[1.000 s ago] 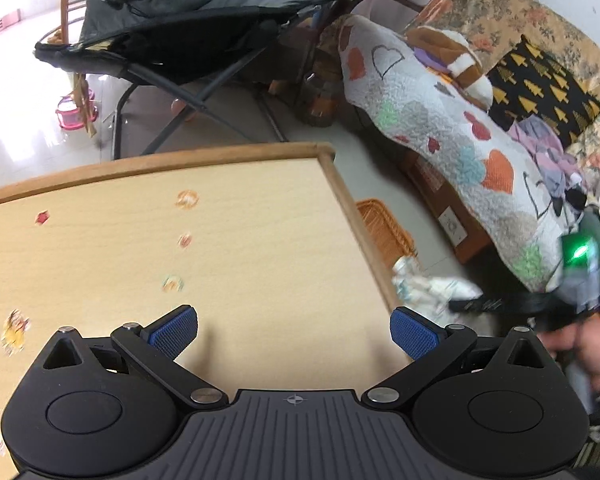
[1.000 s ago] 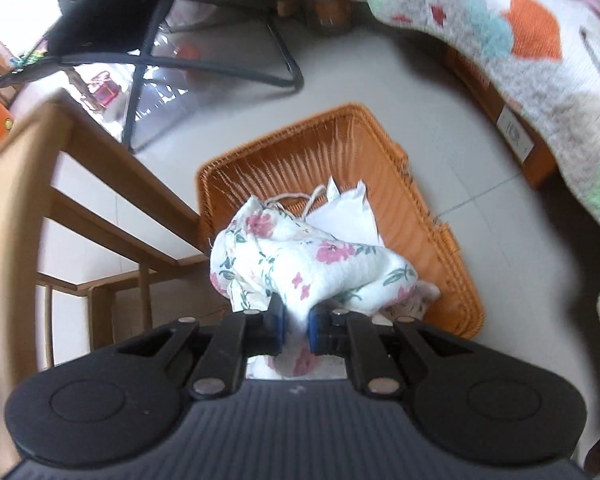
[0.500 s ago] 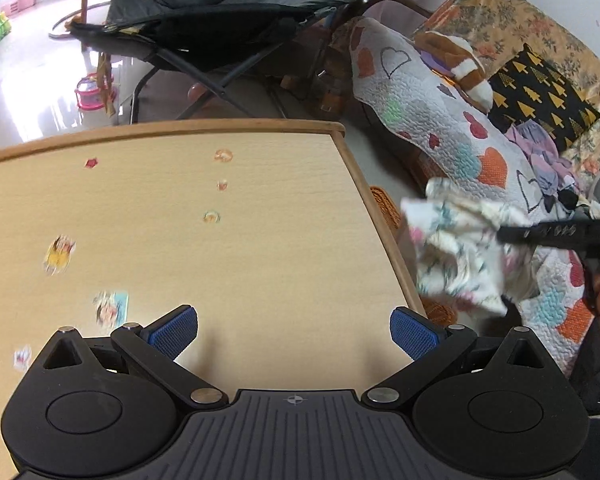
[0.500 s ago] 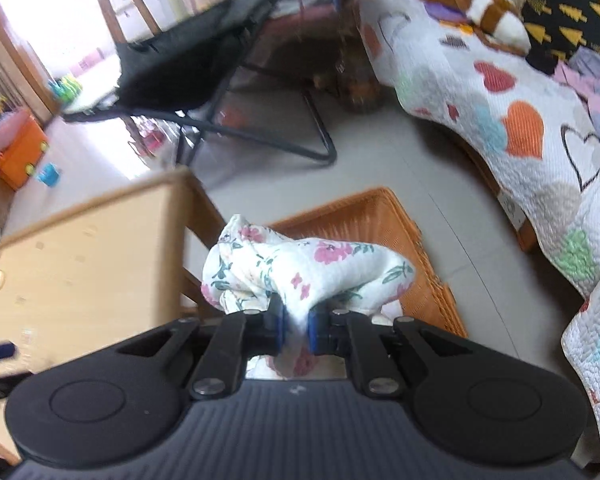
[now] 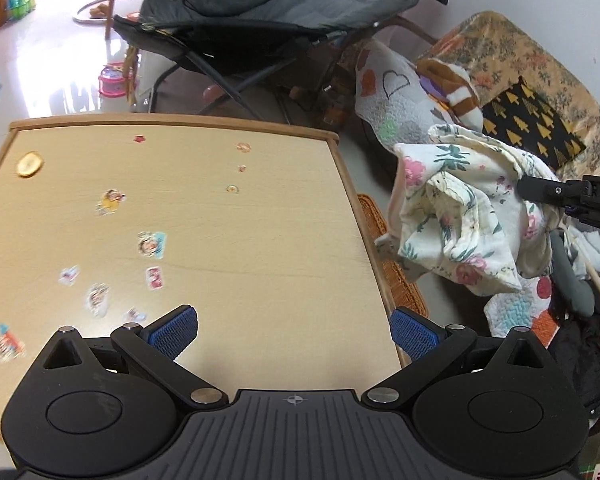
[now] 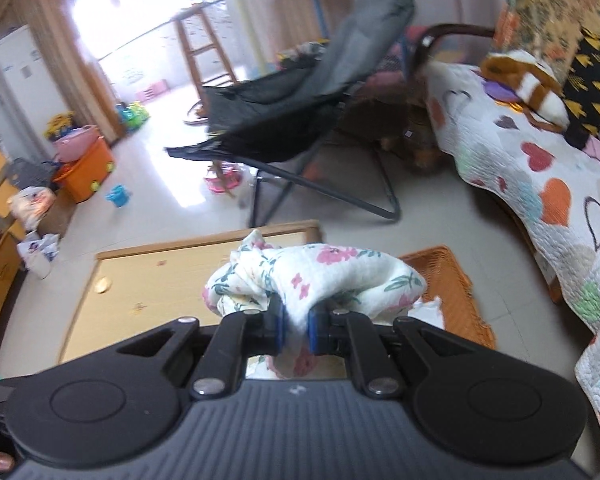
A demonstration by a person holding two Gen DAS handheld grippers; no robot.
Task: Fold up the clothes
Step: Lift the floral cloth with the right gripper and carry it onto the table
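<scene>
A crumpled white garment with a pink and green flower print (image 6: 312,276) hangs in the air, with my right gripper (image 6: 295,330) shut on a fold of it. In the left wrist view the same floral garment (image 5: 464,212) dangles beside the table's right edge, held by the right gripper (image 5: 518,188) reaching in from the right. My left gripper (image 5: 294,330) stands open above the near part of the wooden table (image 5: 260,240), its blue pads (image 5: 174,330) wide apart with nothing between them.
An orange wicker basket (image 6: 452,280) with more white cloth sits on the floor right of the table (image 6: 148,276). Stickers (image 5: 150,242) dot the tabletop. A grey folding chair (image 5: 260,28) stands behind it. A sofa with a heart-print quilt (image 6: 540,184) runs along the right.
My right gripper has lifted the floral garment out of the wicker basket to above table height. The left gripper has drifted over the table, staying open.
</scene>
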